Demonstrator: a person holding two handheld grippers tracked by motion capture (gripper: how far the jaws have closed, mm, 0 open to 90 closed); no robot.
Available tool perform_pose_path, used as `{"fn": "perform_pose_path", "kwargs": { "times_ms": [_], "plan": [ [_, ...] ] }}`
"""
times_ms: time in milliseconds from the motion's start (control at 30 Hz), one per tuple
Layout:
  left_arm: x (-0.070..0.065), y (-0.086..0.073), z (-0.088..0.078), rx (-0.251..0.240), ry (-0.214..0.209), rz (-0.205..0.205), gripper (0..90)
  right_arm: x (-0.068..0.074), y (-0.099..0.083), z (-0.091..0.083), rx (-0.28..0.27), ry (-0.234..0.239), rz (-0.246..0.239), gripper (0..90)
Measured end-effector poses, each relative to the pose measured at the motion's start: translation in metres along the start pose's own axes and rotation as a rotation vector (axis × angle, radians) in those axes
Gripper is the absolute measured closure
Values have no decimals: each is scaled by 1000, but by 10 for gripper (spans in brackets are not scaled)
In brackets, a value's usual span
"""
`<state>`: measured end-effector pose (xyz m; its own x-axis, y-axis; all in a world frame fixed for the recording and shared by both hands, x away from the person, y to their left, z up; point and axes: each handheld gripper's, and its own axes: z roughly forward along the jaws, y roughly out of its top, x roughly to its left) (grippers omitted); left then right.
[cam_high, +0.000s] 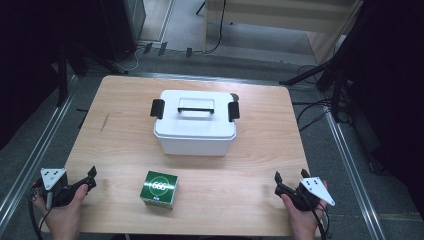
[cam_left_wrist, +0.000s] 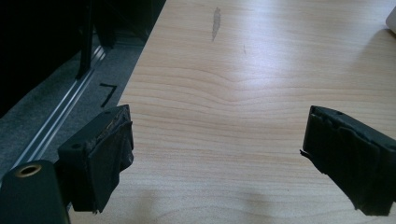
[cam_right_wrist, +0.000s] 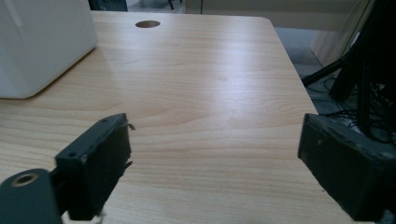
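Both black two-jaw tongs, left and right, rest spread and empty at the pale wooden bench's near corners, flanking a small green carton marked "666" before a white lidded plastic box.

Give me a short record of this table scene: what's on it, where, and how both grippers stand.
table: light wood
white box: centre, lid on, black handle and side latches
green box: near edge, in front of the white box
left gripper: open, near left corner, holds nothing
right gripper: open, near right corner, holds nothing
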<state>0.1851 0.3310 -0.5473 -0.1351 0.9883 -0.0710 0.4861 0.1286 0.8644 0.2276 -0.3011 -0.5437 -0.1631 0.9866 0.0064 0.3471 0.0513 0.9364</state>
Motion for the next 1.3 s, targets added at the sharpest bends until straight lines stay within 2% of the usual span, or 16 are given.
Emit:
{"fn": "perform_pose_path", "kwargs": {
  "times_ms": [100,200,233,367,400,467,633,667,700,800,867,967,1000,1167,1200,1300],
  "plan": [
    [-4,1,-2,-11,15,9,156,5,1,-1,-11,7,-10,150],
    [-11,2,-7,-19,-19,28,209,11,3,-3,-19,31,2,195],
    [-15,2,-9,-14,-39,32,256,22,6,-6,-38,32,-18,225],
    [-23,1,-13,-17,-62,28,334,36,11,-11,-66,43,-26,295],
    [-26,2,-14,-19,-75,31,334,41,12,-13,-68,58,-26,313],
    [-32,2,-16,-21,-91,39,424,56,15,-16,-67,100,-29,343],
    [-51,2,-21,-11,-179,56,543,78,16,-15,-36,129,-13,346],
    [-55,2,-22,-7,-226,52,557,81,16,-15,-35,133,-16,354],
    [-56,2,-22,-5,-247,49,605,91,16,-15,-33,153,-22,375],
    [-65,1,-22,27,-333,50,659,102,16,-15,-26,185,-12,413],
    [-73,0,-23,41,-348,67,720,114,17,-15,-13,236,-9,454],
    [-81,-1,-25,50,-352,91,751,122,17,-15,-6,262,-15,507],
    [-86,-3,-26,58,-362,101,787,133,16,-15,-4,288,-33,543],
    [-96,-5,-29,70,-395,123,849,152,14,-15,11,306,-39,630],
    [-100,-5,-30,77,-409,130,861,162,13,-15,14,332,-44,671],
    [-106,-7,-31,83,-420,135,880,169,11,-15,19,360,-47,700]
  ]
}}
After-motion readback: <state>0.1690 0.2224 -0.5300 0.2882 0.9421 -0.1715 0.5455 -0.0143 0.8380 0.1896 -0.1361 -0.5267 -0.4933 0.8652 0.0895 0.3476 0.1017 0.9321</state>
